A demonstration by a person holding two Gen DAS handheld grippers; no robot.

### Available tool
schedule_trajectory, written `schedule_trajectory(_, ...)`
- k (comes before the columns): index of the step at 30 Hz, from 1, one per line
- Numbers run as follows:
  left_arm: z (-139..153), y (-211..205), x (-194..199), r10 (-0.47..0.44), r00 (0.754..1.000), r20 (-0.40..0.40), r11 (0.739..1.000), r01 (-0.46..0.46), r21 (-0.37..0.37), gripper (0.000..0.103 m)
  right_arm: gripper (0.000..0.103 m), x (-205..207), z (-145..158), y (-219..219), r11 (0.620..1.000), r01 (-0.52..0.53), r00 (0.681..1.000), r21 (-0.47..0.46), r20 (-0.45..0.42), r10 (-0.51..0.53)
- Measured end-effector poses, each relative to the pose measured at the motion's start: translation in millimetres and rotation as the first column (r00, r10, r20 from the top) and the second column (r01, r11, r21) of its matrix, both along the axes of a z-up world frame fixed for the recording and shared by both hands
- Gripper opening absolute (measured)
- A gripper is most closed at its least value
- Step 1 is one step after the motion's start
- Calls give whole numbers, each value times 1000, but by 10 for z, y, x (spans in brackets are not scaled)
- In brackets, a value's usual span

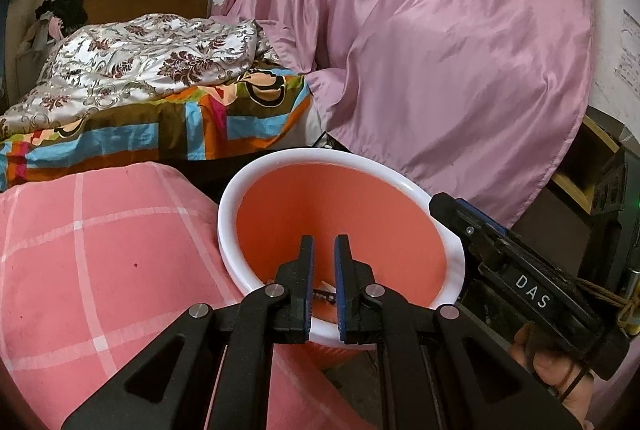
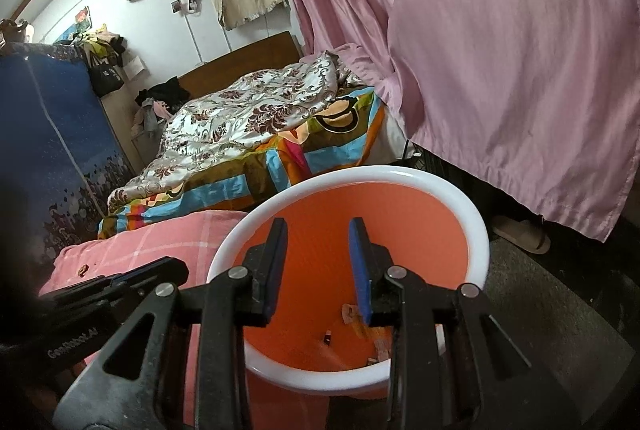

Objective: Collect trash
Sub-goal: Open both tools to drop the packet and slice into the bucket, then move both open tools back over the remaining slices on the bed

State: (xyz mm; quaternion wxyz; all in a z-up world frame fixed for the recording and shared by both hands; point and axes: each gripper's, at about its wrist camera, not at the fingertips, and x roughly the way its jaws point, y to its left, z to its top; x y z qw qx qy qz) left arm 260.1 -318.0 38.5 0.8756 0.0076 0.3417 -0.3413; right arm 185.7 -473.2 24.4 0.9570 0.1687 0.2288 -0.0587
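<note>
Orange bin (image 2: pixel 320 230) with white rim (image 1: pixel 248 173), on the floor just beside a pink checked cushion (image 1: pixel 100 262); mouth open upward, both grippers held over it; small scraps of trash (image 2: pixel 352 312) lie at the bottom, a few pale bits and one dark piece, too small to identify.

Left gripper (image 1: pixel 324 250) above the near rim, fingers close together with a narrow gap, nothing held between them; a scrap of litter shows through the gap, down inside the bin.

Right gripper (image 2: pixel 319 234) over the bin mouth, fingers spread well apart, nothing between the blue pads (image 2: pixel 357 254); from the left wrist view its black body, lettered DAS, sits at the bin's right rim, with part of a hand (image 1: pixel 548 362) beneath it.

Beyond: bed with a striped multicolour sheet (image 2: pixel 248 169) and a floral quilt (image 1: pixel 140 57); pink curtain (image 1: pixel 440 49) hanging to the right; a tan slipper (image 2: pixel 520 232) on the floor under the curtain's hem.
</note>
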Motion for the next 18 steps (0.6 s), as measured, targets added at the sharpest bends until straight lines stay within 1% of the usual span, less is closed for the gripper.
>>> schedule_trajectory(3,25,51,0,14,1000,5,1000,-14,-13,10,44,-18,25,25,1000,3,1000,-3,0,-3)
schedule_trajectory(5,51,93,-8,25,1000,10,999,-24,-26,19,48,-29,43,40,1000,4,1000,-7,7,-4)
schedule_trajectory(7,94,169,-19,45,999,25,998,-44,-47,25,51,-33,59,50,1000,3,1000,-12,15,-3)
schedule_trajectory(12,239,375,-71,104,991,82,993,-99,-60,27,60,-53,145,159,999,-14,998,-39,62,16)
schedule_trajectory(13,268,429,-80,116,989,94,992,-111,-62,29,63,-60,161,185,999,-17,997,-46,72,20)
schedule_trajectory(14,295,474,-95,127,986,103,991,-121,-63,34,66,-69,188,221,998,-20,996,-56,85,25)
schedule_trajectory(15,332,545,-112,144,983,116,988,-137,-68,36,68,-81,218,269,997,-25,994,-67,102,32)
schedule_trajectory(16,365,617,-126,161,979,128,985,-152,-76,39,72,-88,254,316,997,-29,992,-76,117,38)
schedule_trajectory(17,394,682,-140,175,975,139,983,-165,-83,41,76,-98,277,353,996,-32,991,-83,129,42)
schedule_trajectory(18,422,747,-159,188,971,150,980,-176,-88,41,78,-108,302,387,995,-34,989,-89,143,47)
